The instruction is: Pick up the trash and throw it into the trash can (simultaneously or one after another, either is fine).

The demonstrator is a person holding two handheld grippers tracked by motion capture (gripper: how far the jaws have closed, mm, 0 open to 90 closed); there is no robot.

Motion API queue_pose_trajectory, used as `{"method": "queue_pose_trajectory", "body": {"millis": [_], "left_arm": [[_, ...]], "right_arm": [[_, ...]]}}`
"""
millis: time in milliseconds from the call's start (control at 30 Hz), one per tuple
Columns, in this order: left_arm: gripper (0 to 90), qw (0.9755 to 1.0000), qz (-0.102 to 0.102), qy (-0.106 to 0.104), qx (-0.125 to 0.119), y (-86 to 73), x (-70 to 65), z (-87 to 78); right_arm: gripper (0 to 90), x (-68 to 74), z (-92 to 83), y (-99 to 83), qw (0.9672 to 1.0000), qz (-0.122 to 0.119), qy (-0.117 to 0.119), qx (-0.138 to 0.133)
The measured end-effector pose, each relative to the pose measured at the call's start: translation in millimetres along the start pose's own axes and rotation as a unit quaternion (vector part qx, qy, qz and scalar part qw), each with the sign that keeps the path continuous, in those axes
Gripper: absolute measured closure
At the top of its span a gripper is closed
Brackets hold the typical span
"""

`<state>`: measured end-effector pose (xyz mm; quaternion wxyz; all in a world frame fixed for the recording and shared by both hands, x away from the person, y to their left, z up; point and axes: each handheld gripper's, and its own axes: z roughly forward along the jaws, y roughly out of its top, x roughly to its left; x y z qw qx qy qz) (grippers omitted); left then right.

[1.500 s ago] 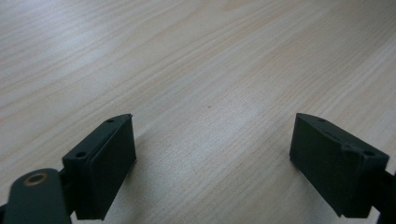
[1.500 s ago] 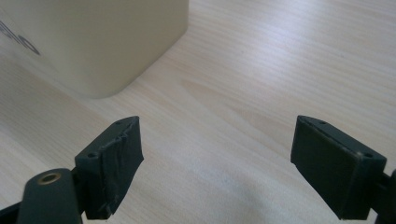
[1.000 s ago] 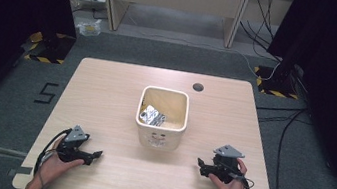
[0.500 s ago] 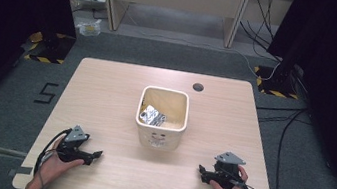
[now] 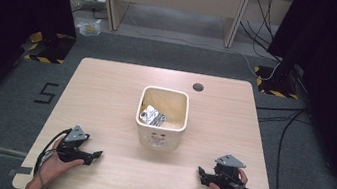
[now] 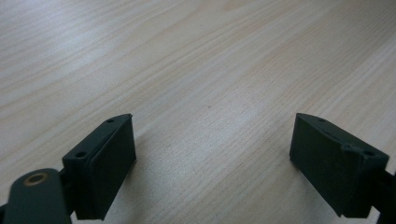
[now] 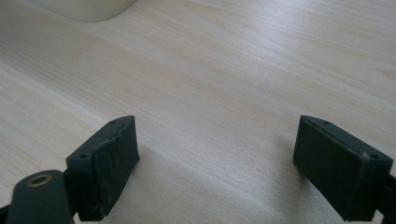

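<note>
One readable mark: a black "5" on the grey floor, at 9 o'clock from the table. Print on the bin front, 6 o'clock side, is too small to read.

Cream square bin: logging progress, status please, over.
Left gripper and right gripper open, empty, low over the light wooden table. Cream square bin mid-table, crumpled silver foil wrapper inside. Nothing in the way.

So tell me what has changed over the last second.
The right claw drew back toward the person's edge of the table, open and empty. The left claw, the bin and the crumpled foil inside it stayed as they were.
</note>
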<state>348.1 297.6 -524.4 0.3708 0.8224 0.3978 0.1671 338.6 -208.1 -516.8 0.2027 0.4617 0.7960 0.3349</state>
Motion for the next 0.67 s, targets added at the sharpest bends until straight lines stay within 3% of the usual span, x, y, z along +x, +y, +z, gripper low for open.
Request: {"method": "queue_pose_trajectory", "body": {"millis": [667], "left_arm": [[13.3,1.0,0.0,0.0,0.0,0.0,0.0,0.0]], "right_arm": [[13.0,0.3,0.5,0.3,1.0,0.0,0.0,0.001]]}}
